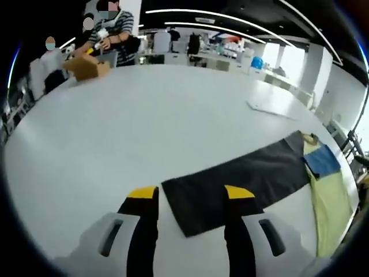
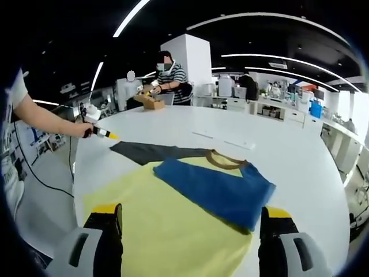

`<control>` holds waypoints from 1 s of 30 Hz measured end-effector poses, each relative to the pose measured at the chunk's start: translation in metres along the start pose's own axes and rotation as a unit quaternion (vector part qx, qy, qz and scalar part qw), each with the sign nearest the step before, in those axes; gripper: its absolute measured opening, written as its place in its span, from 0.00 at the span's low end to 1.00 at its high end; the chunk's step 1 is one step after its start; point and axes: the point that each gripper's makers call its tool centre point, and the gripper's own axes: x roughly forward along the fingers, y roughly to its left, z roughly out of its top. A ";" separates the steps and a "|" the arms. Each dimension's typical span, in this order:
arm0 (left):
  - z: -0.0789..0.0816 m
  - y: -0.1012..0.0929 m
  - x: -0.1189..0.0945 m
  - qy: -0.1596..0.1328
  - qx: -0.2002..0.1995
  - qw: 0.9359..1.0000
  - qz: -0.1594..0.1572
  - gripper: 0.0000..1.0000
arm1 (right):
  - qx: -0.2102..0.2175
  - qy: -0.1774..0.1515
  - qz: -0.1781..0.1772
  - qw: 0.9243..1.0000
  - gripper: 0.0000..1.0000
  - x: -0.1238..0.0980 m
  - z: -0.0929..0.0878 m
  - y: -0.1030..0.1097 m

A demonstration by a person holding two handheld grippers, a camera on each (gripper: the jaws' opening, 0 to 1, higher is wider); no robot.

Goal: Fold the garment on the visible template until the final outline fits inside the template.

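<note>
Yellow garment (image 2: 173,231) with a blue sleeve (image 2: 216,193) folded across it lies flat on the white table (image 2: 288,156), partly over the dark template (image 1: 242,179). I see my left claw (image 1: 190,196) and right claw (image 2: 190,216) both released, gripping nothing.

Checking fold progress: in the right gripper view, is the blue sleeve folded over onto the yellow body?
Yes, the blue sleeve lies flat across the yellow body, below the brown collar.

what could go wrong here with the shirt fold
The blue sleeve is folded in, but the yellow shirt spreads wide beyond the dark template, so the outline may overhang. The open left gripper sits at the template's corner and might drag it instead of the cloth.
</note>
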 end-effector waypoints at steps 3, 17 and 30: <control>-0.006 -0.003 -0.001 0.004 -0.008 1.000 -0.002 0.42 | -0.003 -0.001 0.000 1.000 0.99 -0.004 0.000 0.002; -0.028 -0.004 -0.002 0.011 -0.024 1.000 0.015 0.40 | -0.001 0.004 0.006 1.000 0.99 -0.013 -0.009 0.017; -0.042 -0.002 -0.003 0.010 -0.061 0.998 0.034 0.32 | -0.002 0.003 0.002 1.000 0.98 -0.017 -0.010 0.022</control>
